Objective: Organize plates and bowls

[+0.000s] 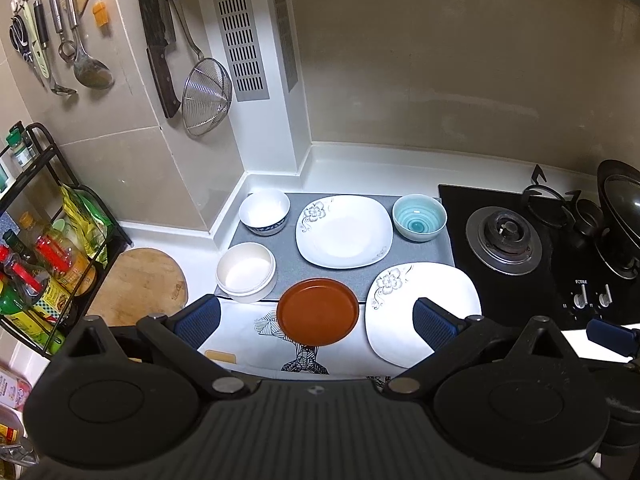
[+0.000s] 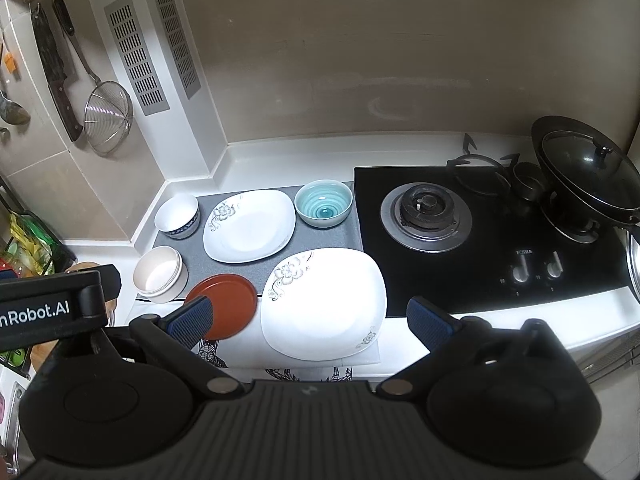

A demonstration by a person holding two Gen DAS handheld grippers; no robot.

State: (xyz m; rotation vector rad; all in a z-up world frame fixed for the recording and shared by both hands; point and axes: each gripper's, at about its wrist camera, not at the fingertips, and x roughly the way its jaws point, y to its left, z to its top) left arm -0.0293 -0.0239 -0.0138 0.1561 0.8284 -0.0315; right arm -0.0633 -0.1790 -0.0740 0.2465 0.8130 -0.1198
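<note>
Gaping jaws, both grippers unladen

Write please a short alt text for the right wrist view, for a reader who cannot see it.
An open right hand-held gripper hovers above a white square plate on a kitchen counter. Behind it lie a second white plate, a brown round plate, three bowls including a teal bowl, and a black gas stove to the right.

Teal-ringed bowl [image 1: 419, 217], rust-brown plate [image 1: 317, 311], white floral plates [image 2: 323, 303].
</note>
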